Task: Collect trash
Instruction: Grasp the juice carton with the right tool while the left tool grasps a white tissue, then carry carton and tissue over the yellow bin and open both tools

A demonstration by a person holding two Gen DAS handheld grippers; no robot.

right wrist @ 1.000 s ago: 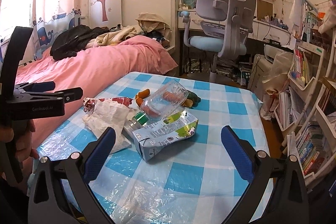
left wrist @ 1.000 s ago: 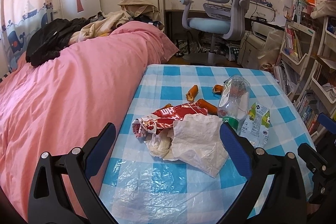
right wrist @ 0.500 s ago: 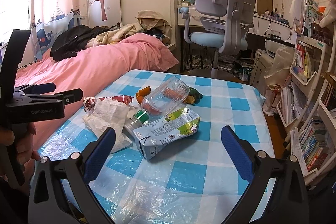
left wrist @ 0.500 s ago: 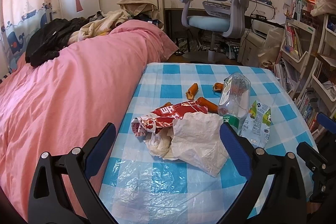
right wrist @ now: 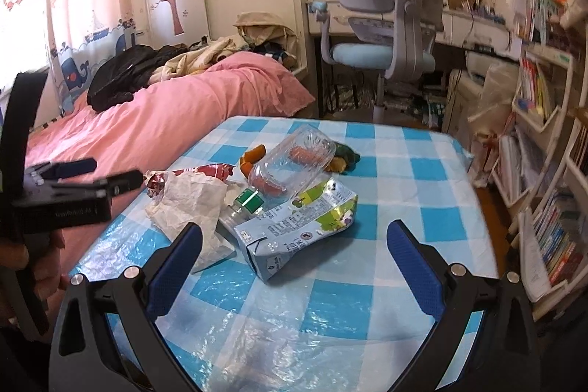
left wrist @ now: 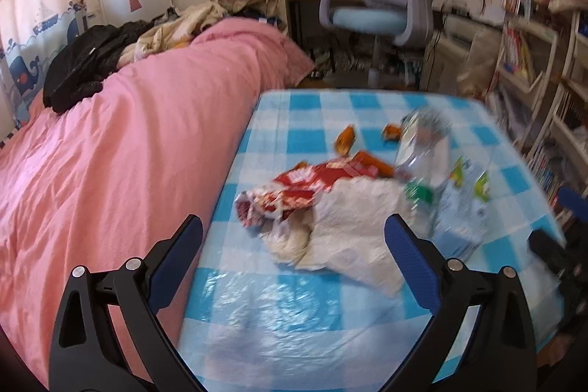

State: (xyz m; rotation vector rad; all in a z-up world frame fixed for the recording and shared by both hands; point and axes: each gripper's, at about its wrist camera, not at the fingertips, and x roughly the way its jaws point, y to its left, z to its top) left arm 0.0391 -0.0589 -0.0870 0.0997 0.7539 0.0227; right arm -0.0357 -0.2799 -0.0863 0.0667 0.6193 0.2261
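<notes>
From the left wrist, the left gripper hangs wide apart and empty over crumpled white paper and a red snack wrapper on the blue-checked table, while the right wrist shows the right gripper likewise spread, before a squashed pale-blue drink carton touching a clear plastic bottle.

The left hand-held gripper has its jaws spread wide and holds nothing. The right hand-held gripper is also wide apart and empty. A hand grips the left one's handle.
</notes>
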